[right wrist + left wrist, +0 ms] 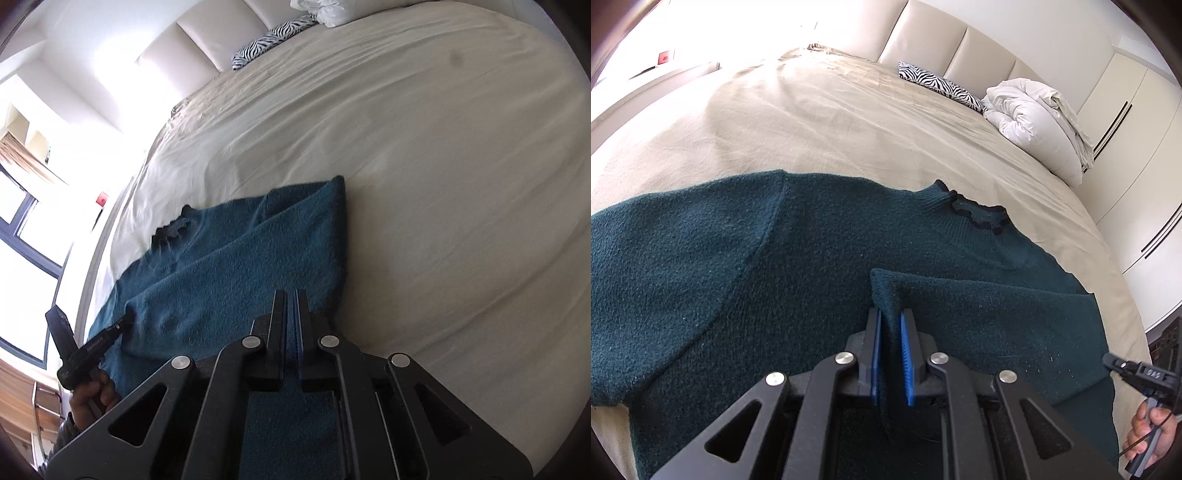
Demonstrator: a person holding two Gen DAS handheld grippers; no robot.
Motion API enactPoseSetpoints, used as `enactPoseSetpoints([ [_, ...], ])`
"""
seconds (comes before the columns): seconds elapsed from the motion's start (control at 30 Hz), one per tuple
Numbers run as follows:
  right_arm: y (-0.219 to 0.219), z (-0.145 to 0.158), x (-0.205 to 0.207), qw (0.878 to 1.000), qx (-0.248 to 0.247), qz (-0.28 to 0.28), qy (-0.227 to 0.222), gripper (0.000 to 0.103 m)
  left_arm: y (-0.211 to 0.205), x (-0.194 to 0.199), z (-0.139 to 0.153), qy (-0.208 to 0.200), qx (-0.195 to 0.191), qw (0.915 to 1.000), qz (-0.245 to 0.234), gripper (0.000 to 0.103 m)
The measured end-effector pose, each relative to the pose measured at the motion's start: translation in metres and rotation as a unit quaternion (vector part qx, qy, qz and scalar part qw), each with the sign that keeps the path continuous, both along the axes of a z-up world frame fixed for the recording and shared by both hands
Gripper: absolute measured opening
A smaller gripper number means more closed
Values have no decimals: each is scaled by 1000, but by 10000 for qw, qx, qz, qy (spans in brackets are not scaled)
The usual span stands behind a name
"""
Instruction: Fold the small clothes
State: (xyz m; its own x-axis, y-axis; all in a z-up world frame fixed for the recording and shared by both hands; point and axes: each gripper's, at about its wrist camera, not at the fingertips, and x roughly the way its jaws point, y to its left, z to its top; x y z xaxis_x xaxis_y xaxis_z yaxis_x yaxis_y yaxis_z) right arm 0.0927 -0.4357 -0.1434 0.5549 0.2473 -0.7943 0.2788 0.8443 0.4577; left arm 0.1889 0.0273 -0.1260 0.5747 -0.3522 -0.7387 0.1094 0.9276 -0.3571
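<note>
Left gripper (889,314): jaws clamped on a raised fold of the dark teal knit sweater (701,280), the cloth pinched between its blue pads (874,354). Right gripper (290,295): jaws pressed together, nothing seen between the tips, poised over the sweater's near edge. Sweater: lying on the beige bedsheet (831,122), one sleeve spread flat, the other side folded inward over the body; neckline trimmed with dark scalloped edging (979,216). Hand (92,395): gripping the left tool's handle, at the left of the right wrist view. Far end of bed: zebra-print pillow (942,86) beside a bundled white duvet (1034,118), both against a padded cream headboard (923,37).
</note>
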Motion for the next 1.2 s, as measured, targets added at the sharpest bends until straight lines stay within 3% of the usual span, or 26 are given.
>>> enactPoseSetpoints([
  [0.03,0,-14,1,9999,128,47,94,2,2,0,-1,2,-55,10000,-2,14],
  [0.1,-9,-22,-13,9985,426,-55,-353,0,6,0,-3,21,-192,9998,-16,14],
  [0.2,-17,-21,-22,9964,675,-147,-481,0,13,1,-3,75,-449,9990,-30,15],
  [0.23,-17,-17,-25,9973,561,-137,-457,0,16,0,-1,98,-562,9984,-23,15],
  [0.3,-9,0,-33,9984,249,-240,-453,0,27,-9,8,35,-625,9979,162,27],
  [0.37,-2,23,-44,9974,-130,-322,-635,4,48,-22,21,-59,-858,9953,444,48],
  [0.43,12,48,-55,9935,-656,-351,-857,4,78,-41,34,-196,-1230,9895,735,59],
  [0.53,44,86,-69,9813,-1406,-362,-1266,8,134,-73,50,-372,-1405,9817,1232,60],
  [0.57,55,98,-73,9764,-1600,-359,-1404,14,157,-85,52,-409,-1473,9776,1450,60],
  [0.6,70,108,-76,9715,-1756,-370,-1546,20,181,-98,54,-431,-1552,9722,1697,60],
  [0.63,81,116,-79,9675,-1858,-412,-1663,44,208,-111,53,-446,-1638,9650,1997,60],
  [0.67,92,125,-83,9631,-1924,-508,-1814,78,234,-126,51,-453,-1722,9563,2319,61],
  [0.73,115,143,-92,9525,-1883,-722,-2280,99,284,-152,43,-421,-1909,9332,3017,62],
  [0.77,124,147,-92,9526,-1788,-671,-2368,100,306,-164,38,-411,-2010,9216,3295,62],
  [0.87,159,149,-76,9683,-1310,-217,-2113,99,357,-188,20,-221,-2296,8916,3898,63],
  [0.93,181,145,-70,9756,-1080,17,-1914,99,380,-195,8,-206,-2688,8719,4088,63],
  [1.07,220,132,-66,9813,-814,402,-1699,95,402,-183,-5,-197,-3187,8466,4258,63],
  [1.13,232,127,-65,9830,-725,563,-1589,86,413,-170,-13,-162,-3355,8372,4316,63],
  [1.2,236,120,-64,9856,-552,633,-1470,79,421,-161,-20,-109,-3586,8197,4465,62],
])
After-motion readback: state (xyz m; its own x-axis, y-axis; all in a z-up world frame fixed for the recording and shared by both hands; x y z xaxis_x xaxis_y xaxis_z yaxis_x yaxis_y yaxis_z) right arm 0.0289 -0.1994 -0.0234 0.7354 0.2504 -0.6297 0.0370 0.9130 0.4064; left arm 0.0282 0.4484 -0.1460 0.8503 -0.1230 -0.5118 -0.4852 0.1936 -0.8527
